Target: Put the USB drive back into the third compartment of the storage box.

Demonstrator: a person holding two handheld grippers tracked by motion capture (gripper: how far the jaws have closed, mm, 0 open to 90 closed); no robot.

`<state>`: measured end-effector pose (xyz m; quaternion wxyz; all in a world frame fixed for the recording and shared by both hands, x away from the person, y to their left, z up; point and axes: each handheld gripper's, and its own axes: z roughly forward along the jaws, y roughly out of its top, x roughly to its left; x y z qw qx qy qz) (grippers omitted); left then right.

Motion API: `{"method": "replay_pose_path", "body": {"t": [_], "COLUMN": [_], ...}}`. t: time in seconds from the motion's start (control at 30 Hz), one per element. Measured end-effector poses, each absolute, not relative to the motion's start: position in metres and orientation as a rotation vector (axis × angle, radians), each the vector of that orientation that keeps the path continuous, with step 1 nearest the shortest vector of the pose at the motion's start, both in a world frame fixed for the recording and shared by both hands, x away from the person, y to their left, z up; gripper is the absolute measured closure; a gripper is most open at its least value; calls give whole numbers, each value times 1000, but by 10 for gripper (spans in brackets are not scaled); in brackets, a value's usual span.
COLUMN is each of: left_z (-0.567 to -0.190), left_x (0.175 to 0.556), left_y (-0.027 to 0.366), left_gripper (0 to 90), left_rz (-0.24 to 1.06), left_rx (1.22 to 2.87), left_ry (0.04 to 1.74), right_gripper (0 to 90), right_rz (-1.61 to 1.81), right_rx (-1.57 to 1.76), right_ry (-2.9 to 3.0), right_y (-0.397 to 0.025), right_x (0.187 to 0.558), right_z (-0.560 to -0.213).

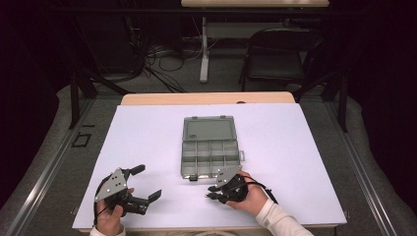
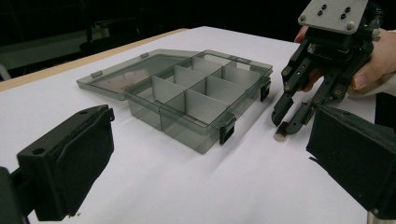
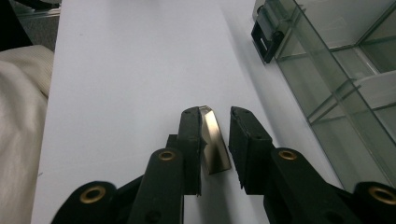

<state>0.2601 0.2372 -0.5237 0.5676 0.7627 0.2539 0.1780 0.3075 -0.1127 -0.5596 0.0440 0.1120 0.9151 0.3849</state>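
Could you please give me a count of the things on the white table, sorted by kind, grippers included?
Translucent grey plastic compartment box with its lid open: 1
Small shiny metal cylinder between the right gripper's jaws: 1
Black two-jaw grippers, left gripper and right gripper: 2
Total: 4
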Motion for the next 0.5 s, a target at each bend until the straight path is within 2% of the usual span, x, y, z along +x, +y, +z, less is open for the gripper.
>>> {"method": "replay_pose_path", "body": {"t": [0.5], "left_z": [-524], "left_x": [260], "left_y": [237], "left_gripper": [4], "left_rz": [419], "left_rx": [1794], "left_ry": [595], "right_gripper": [791], "right_rz": [1180], "right_rx": [317], "right_ry": [2803], "right_y": [-112], "right_x": [307], "right_z": [-561]}}
